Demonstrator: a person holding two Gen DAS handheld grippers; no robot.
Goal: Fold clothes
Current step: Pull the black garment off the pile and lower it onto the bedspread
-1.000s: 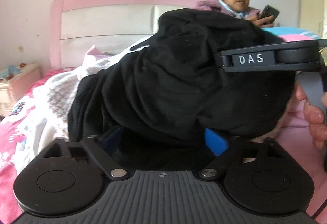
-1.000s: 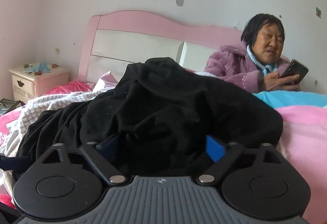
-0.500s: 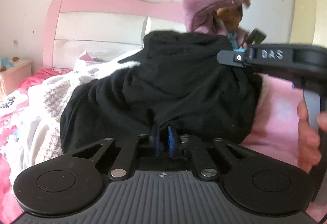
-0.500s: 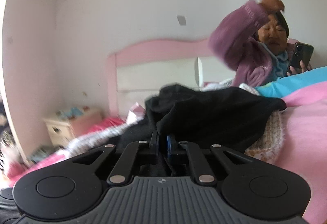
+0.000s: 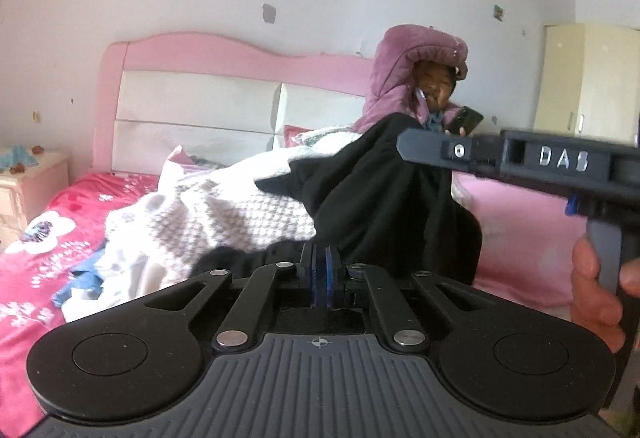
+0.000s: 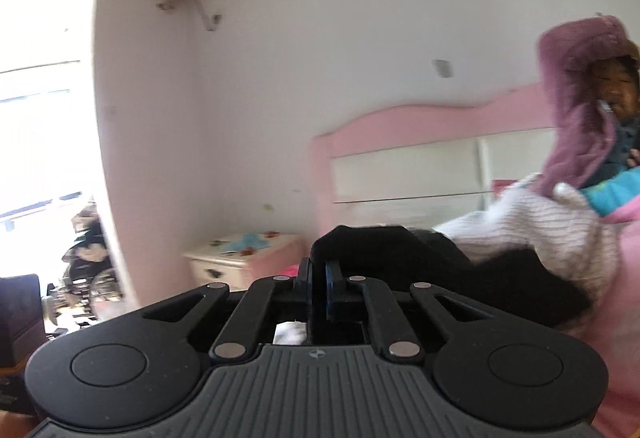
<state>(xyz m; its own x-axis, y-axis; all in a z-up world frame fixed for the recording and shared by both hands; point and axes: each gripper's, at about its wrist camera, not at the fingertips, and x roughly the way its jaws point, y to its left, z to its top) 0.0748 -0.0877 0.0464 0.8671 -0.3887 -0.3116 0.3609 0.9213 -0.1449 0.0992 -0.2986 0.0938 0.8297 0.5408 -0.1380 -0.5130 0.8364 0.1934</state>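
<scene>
Pink bedding (image 5: pixel 532 222) is covering a bed with a pink headboard (image 5: pixel 224 50) against a white wall. At far left a nightstand (image 5: pixel 28 182) is standing beside the bed. A houndstooth blanket (image 5: pixel 224 214) is lying crumpled mid-bed, and the black garment (image 5: pixel 380 198) is draping over it, just right of centre. The left gripper (image 5: pixel 320 274) is pinching the garment's near edge, its jaws pressed together on the cloth. The right gripper (image 6: pixel 318 278) is clamping another black fold (image 6: pixel 400 250), jaws likewise closed on it. Behind, a person (image 5: pixel 416 86) in a purple coat is sitting with a phone (image 5: pixel 464 120). At far right a hand (image 5: pixel 592 290) is gripping the right tool's handle.
</scene>
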